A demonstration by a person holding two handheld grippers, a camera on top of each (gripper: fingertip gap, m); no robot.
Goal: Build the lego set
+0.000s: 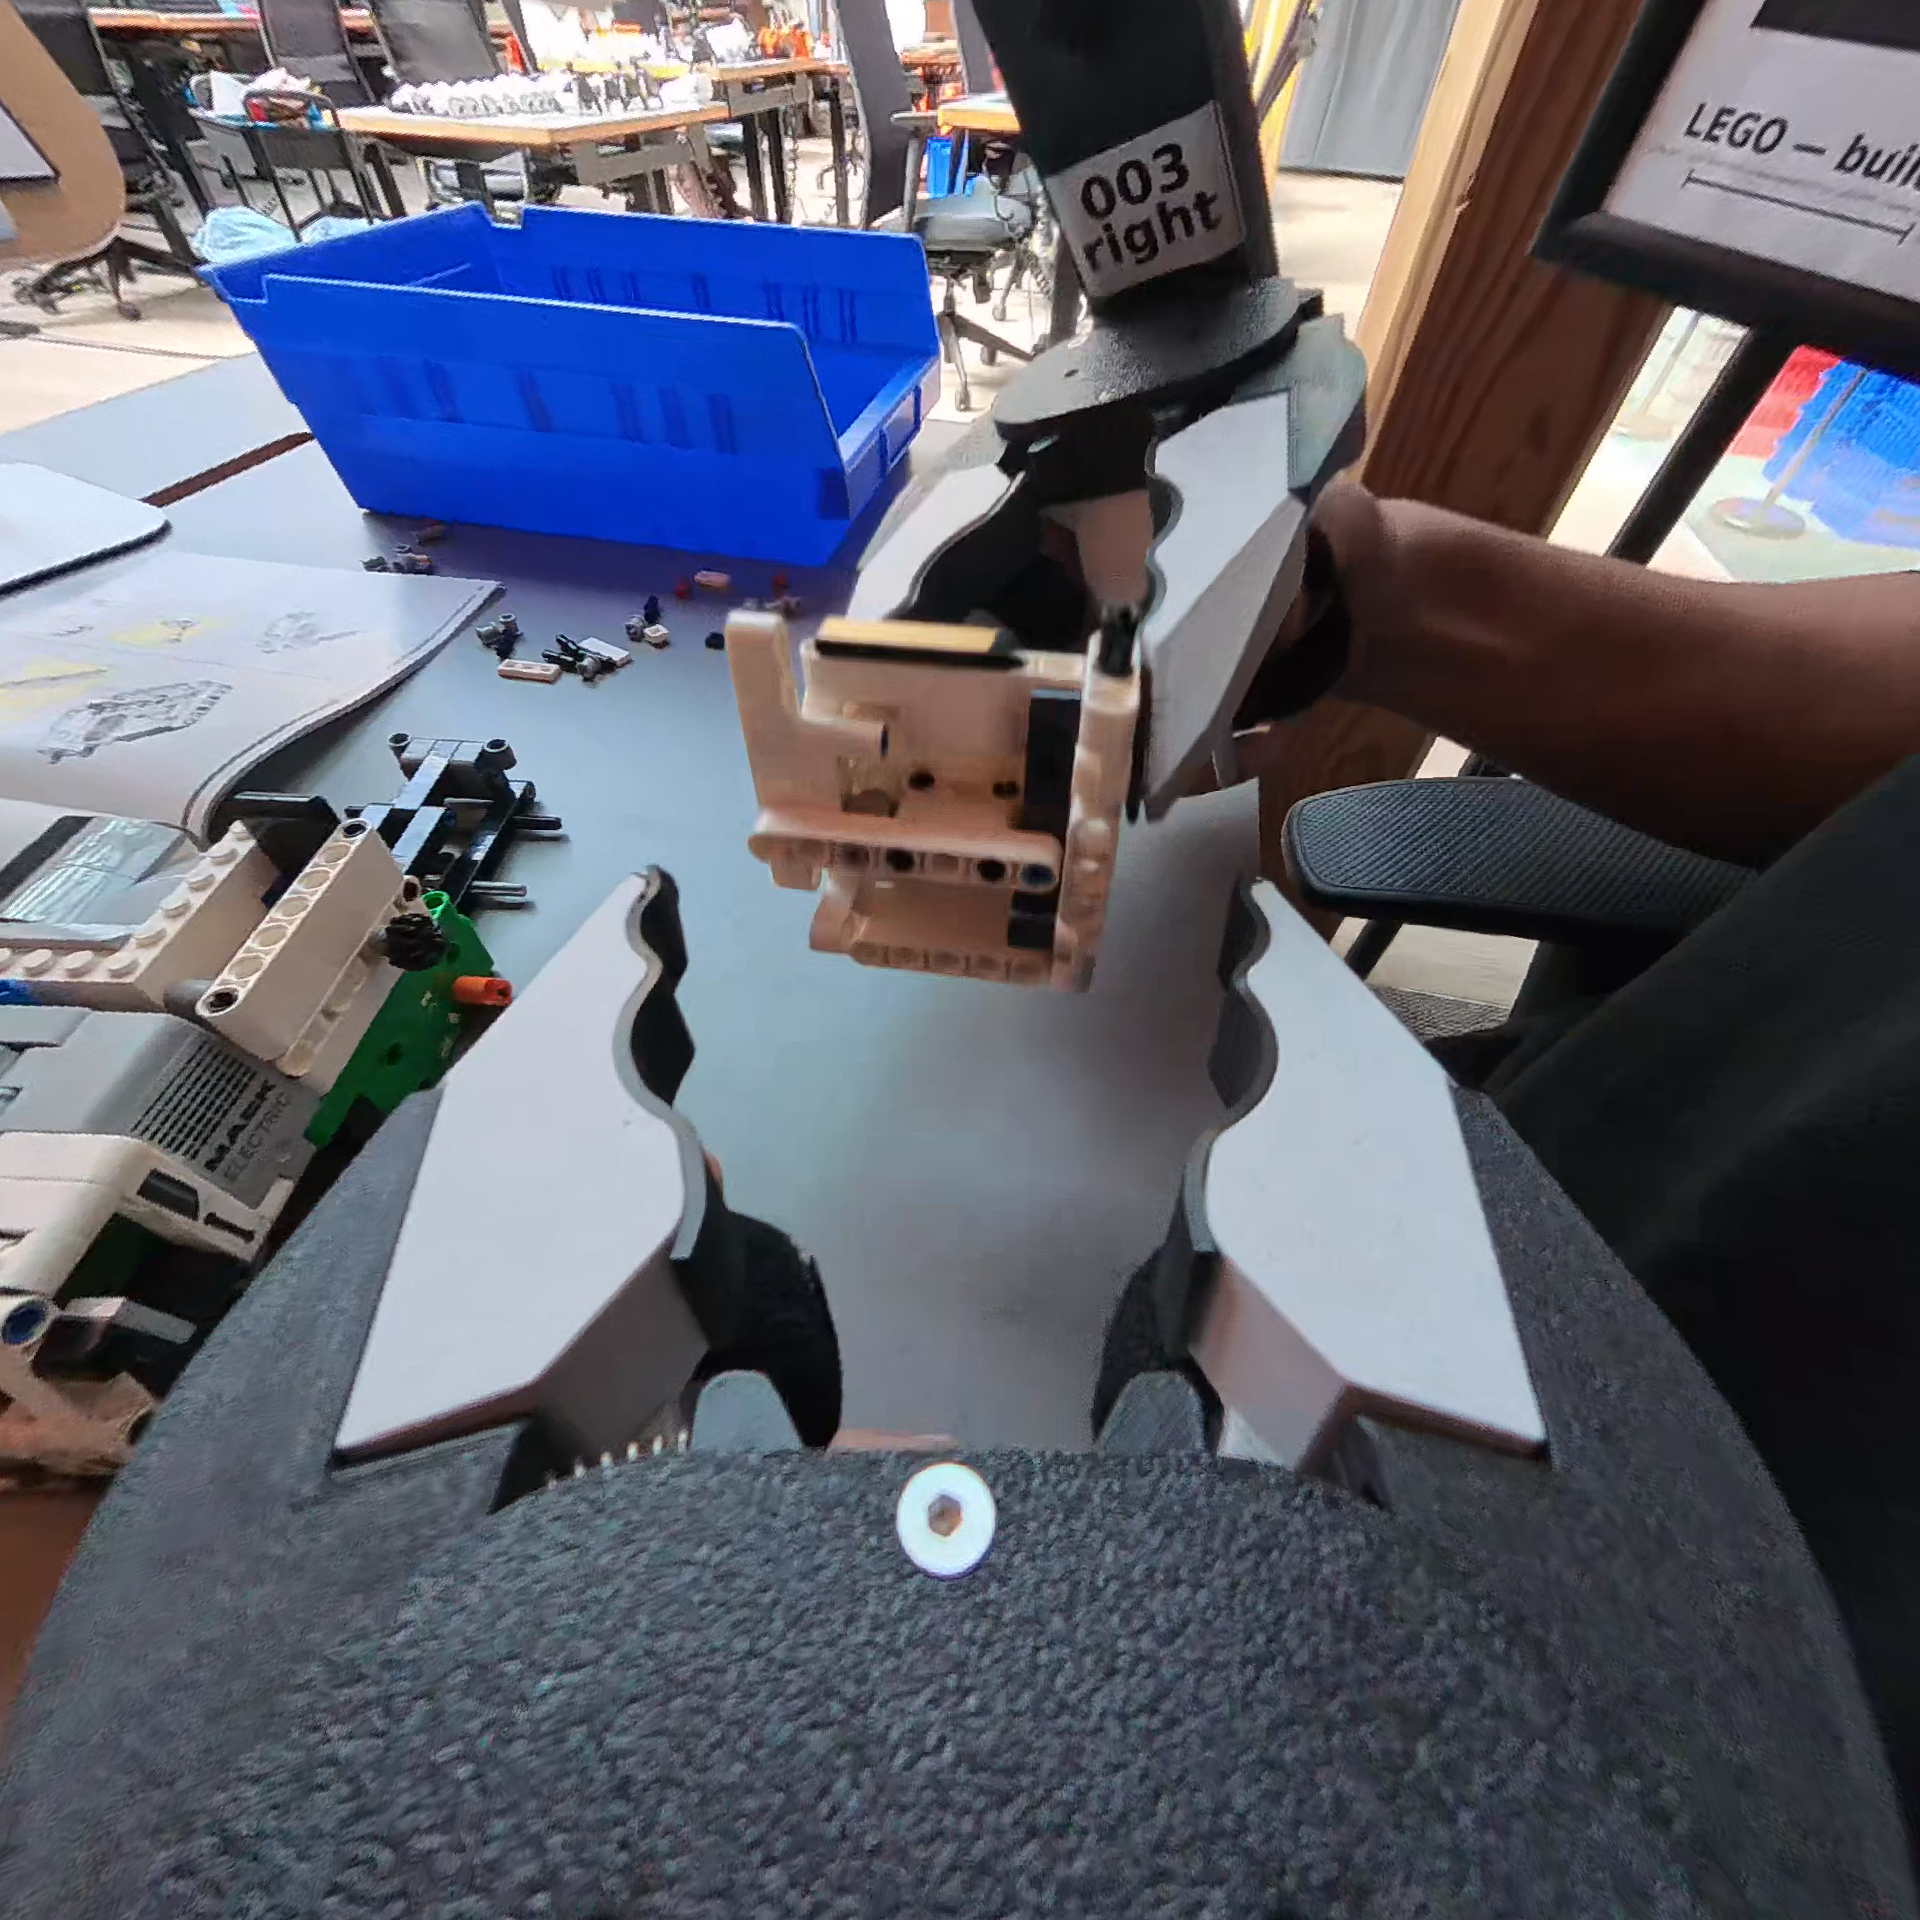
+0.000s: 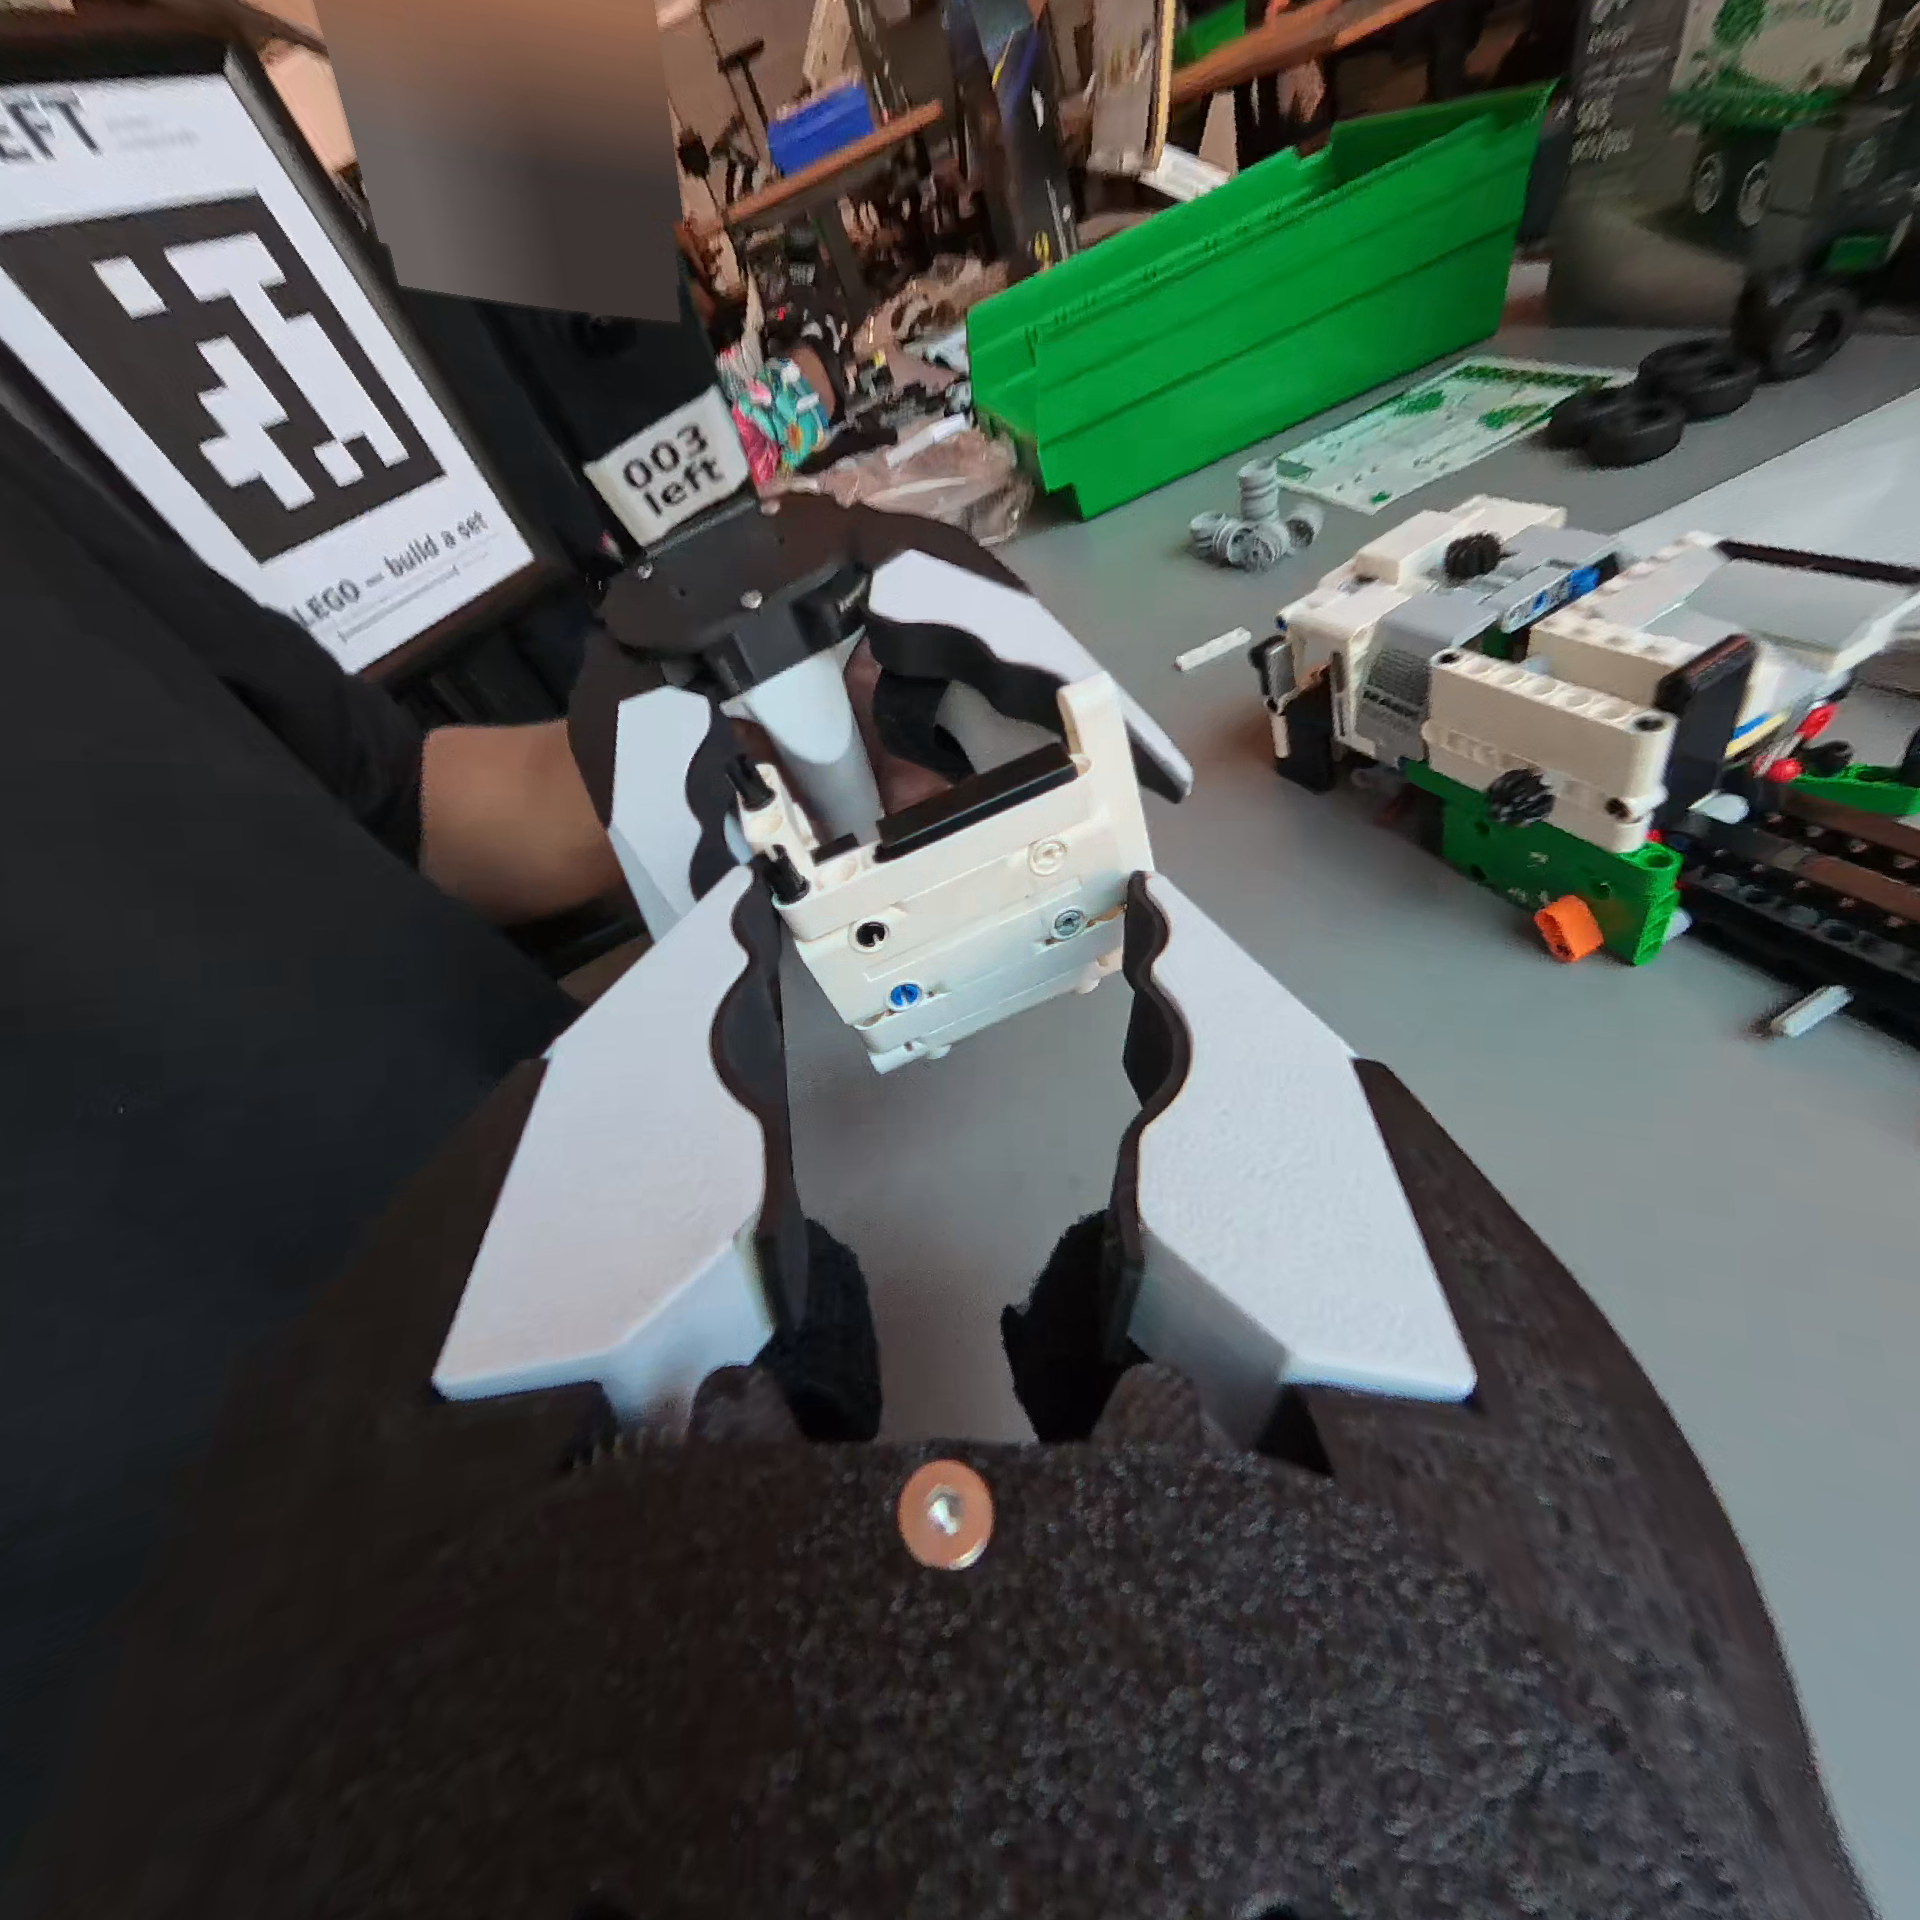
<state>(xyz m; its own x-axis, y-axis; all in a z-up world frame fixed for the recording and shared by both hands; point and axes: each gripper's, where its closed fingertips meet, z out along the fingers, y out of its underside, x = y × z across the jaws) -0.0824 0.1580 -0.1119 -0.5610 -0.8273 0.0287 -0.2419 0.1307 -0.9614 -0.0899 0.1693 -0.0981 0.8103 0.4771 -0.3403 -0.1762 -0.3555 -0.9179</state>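
Note:
My right gripper is shut on a white Lego sub-assembly with black parts and holds it in the air above the grey table. In the left wrist view the same sub-assembly hangs from the right gripper, which comes in from the top. My left gripper is open wide and empty, its tips on either side of the sub-assembly's near end without touching it. The partly built white, grey and green truck lies on the table to the left; it also shows in the right wrist view.
A blue bin stands at the back. Small loose pieces and an open instruction booklet lie in front of it. A green bin, black tyres, grey wheel hubs and a sticker sheet sit behind the truck. A chair armrest is at right. Left and right tips are no more than a few centimetres apart.

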